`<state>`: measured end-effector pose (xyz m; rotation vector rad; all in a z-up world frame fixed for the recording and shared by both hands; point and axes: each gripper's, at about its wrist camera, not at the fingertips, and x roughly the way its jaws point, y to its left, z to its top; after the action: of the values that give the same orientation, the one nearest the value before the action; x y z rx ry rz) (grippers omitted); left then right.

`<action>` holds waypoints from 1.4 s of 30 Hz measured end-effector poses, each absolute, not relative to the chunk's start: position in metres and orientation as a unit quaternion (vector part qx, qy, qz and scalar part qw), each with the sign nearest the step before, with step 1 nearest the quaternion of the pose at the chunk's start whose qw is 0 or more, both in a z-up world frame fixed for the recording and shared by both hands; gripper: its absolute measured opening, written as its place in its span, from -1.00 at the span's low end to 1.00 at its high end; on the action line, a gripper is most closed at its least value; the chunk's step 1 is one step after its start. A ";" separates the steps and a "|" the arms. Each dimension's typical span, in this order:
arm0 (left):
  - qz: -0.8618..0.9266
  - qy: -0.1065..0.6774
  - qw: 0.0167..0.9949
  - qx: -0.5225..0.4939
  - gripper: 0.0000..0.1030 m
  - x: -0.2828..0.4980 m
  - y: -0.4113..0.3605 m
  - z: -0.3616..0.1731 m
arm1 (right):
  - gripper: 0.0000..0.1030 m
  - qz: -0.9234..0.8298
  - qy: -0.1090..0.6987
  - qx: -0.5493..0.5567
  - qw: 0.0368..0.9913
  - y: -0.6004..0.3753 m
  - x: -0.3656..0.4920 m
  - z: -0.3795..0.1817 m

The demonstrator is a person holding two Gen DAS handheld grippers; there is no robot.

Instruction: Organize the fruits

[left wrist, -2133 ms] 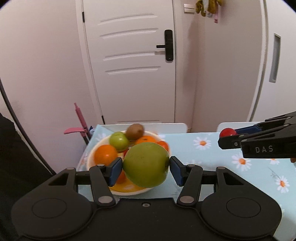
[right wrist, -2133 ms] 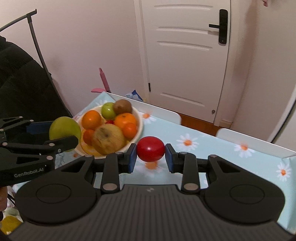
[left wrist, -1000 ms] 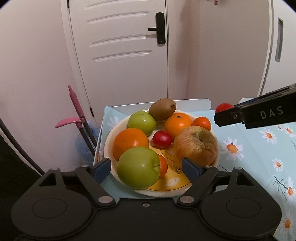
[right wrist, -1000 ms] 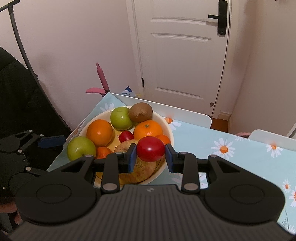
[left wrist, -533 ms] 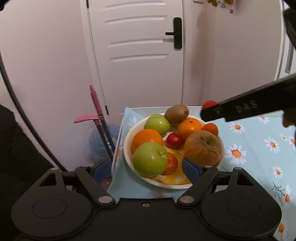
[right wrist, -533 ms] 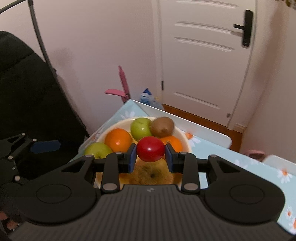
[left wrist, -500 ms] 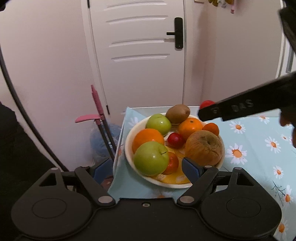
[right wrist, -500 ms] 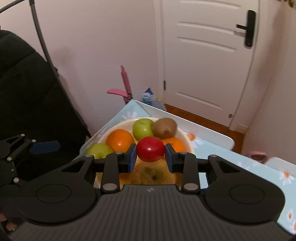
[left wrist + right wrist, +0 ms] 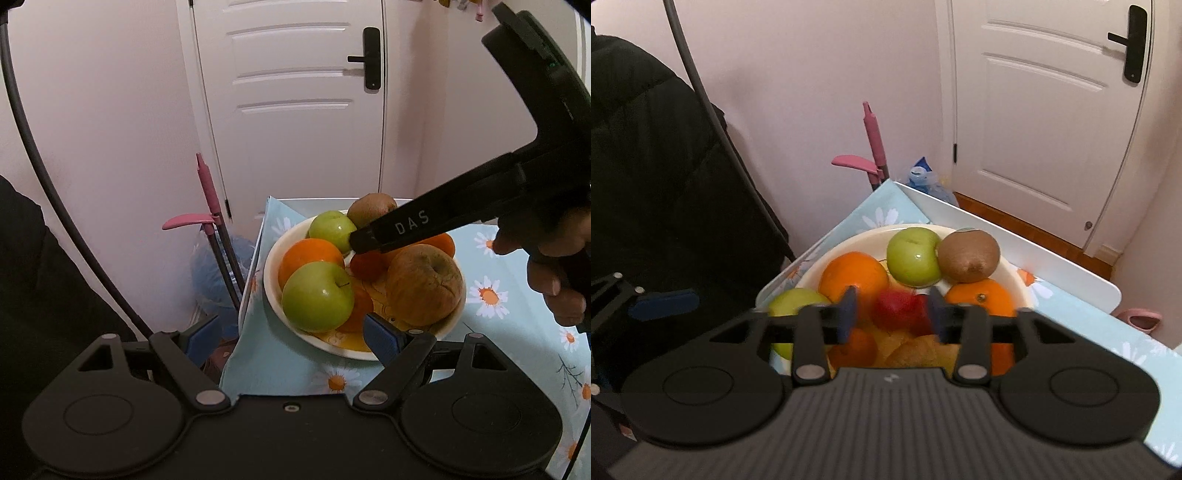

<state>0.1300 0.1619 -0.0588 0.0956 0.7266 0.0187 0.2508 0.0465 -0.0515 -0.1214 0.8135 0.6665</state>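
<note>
Now left tool [image 9: 286, 336] gapes; right tool [image 9: 889, 309] releases tomato [image 9: 899, 309] (two green apples [image 9: 317, 296]).

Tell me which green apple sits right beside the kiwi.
The smaller green apple at the far side of the bowl, touching the kiwi. The bigger green apple sits at the near rim, next to the large orange.

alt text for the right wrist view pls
The right hand-held gripper hovers open over a cream bowl of fruit, a blurred red fruit between its fingers. The bowl also holds oranges, green apples and a kiwi, on a daisy-print tablecloth.
</note>
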 end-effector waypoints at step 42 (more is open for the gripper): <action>-0.032 0.264 0.963 0.036 0.74 0.044 0.075 0.057 | 0.99 0.060 0.309 -0.003 0.949 -0.157 0.059 0.080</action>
<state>0.0442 0.0747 0.0570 0.0722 0.5351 -0.0657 0.0587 -0.1570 0.0800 -0.0065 0.6293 0.1216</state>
